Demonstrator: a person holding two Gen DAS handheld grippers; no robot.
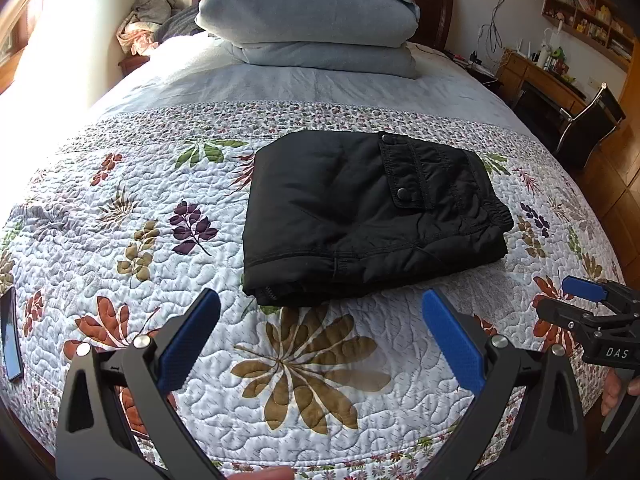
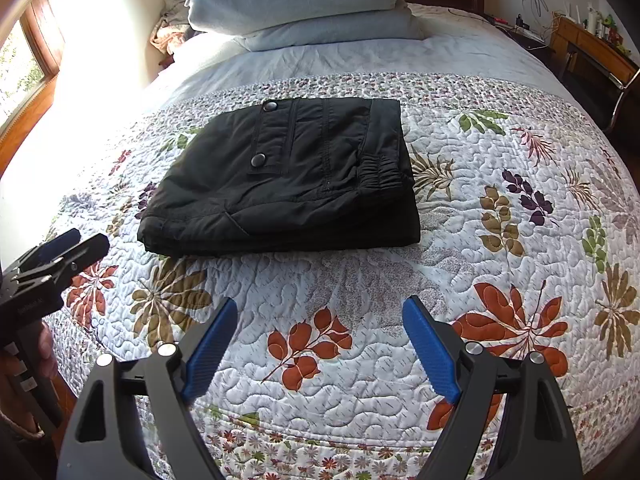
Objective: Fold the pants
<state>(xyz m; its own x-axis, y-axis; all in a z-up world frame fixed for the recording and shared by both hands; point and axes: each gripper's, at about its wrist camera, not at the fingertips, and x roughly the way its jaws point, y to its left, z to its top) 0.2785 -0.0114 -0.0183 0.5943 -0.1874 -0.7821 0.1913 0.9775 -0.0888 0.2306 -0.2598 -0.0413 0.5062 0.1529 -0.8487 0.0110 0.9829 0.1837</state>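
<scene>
Left wrist view: black pants (image 1: 360,216) lie folded into a compact stack mid-bed (image 1: 280,380); left tool (image 1: 320,312) and right tool (image 2: 320,320) hover wide, empty, nearby. Folding looks finished; perhaps only smoothing remains.

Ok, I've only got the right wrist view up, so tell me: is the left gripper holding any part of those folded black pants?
Observer: No. The left wrist view shows the left gripper open, with nothing between its blue pads. The black pants lie folded on the quilt ahead of it.
Operator: Is anything on the bed further left, outside my picture?
Observer: Yes, a dark phone lies flat near the quilt's left edge, well apart from the pants.
</scene>
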